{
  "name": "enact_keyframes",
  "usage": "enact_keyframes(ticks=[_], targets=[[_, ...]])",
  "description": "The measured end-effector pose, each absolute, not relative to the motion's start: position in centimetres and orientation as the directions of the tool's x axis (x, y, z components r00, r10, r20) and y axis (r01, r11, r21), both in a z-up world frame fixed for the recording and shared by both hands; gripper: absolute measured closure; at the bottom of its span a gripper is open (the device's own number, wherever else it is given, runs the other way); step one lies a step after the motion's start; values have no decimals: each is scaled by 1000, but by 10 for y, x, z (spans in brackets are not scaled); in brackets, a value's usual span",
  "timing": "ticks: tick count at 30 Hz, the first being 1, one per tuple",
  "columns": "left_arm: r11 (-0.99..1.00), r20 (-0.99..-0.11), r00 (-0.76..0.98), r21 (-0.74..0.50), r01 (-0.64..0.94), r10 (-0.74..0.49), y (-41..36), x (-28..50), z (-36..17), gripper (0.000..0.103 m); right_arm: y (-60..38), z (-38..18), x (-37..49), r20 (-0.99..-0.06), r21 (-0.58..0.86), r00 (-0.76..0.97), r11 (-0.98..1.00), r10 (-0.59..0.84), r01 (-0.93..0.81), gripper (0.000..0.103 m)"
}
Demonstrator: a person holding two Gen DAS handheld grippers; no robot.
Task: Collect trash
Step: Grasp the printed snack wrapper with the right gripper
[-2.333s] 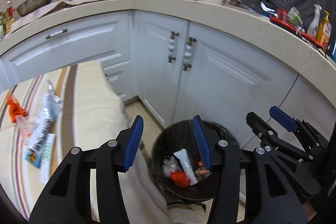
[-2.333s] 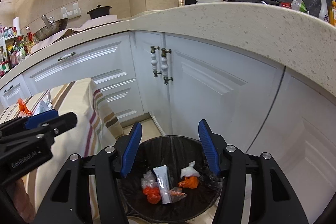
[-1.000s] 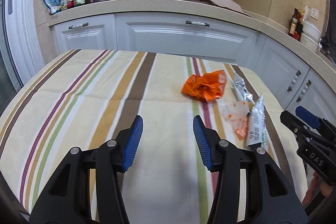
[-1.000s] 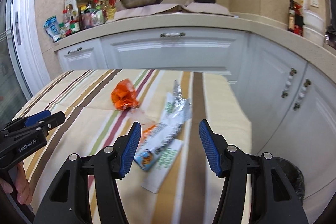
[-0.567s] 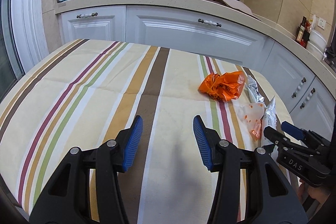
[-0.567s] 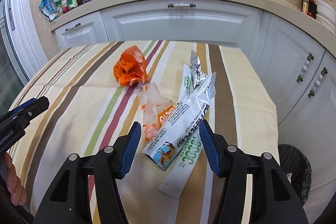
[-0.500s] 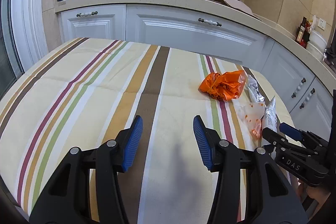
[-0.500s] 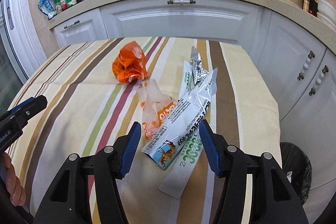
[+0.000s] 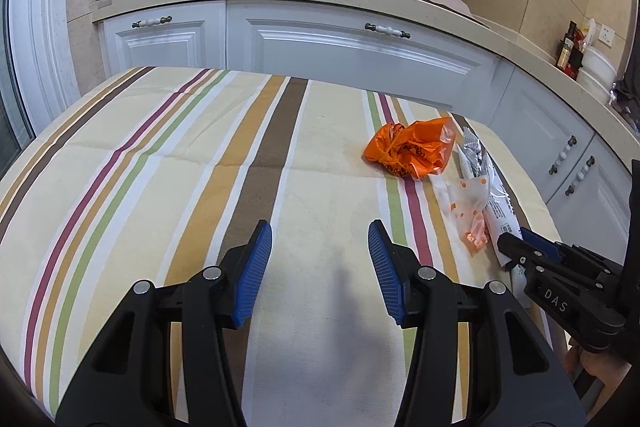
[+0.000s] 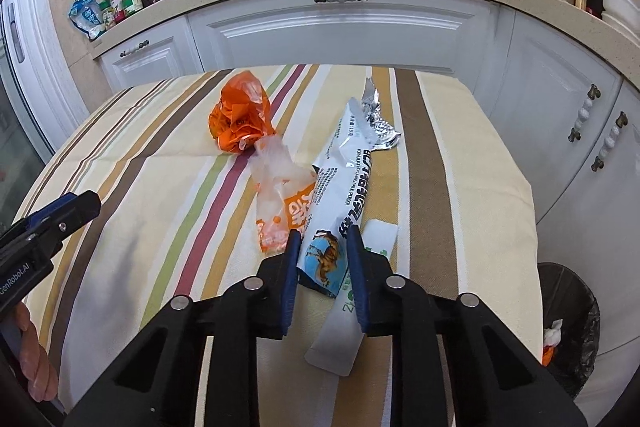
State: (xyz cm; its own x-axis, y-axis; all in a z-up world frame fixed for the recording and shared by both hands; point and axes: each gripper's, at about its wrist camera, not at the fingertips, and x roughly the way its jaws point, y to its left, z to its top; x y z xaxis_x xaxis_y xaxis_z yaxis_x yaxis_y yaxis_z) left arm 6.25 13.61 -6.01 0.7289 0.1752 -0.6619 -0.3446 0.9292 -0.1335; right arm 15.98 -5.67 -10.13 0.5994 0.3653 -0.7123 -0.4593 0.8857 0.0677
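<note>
The right claw is clamped on the near end of a long white snack wrapper, which lies on the striped tabletop. A clear-and-orange bag touches the wrapper at its 9 o'clock, and a crumpled orange bag sits at 11 o'clock. A black trash bin stands on the floor at 4 o'clock. The left claw hangs spread wide over bare cloth, gripping nothing.
</note>
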Motion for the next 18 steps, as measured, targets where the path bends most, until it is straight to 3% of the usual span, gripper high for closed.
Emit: enact_keyframes(ticks=[18], targets=[[973, -667, 742, -123, -194, 64, 64, 81, -63, 54, -108, -71, 138, -599, 62, 704, 899, 381, -434, 86]])
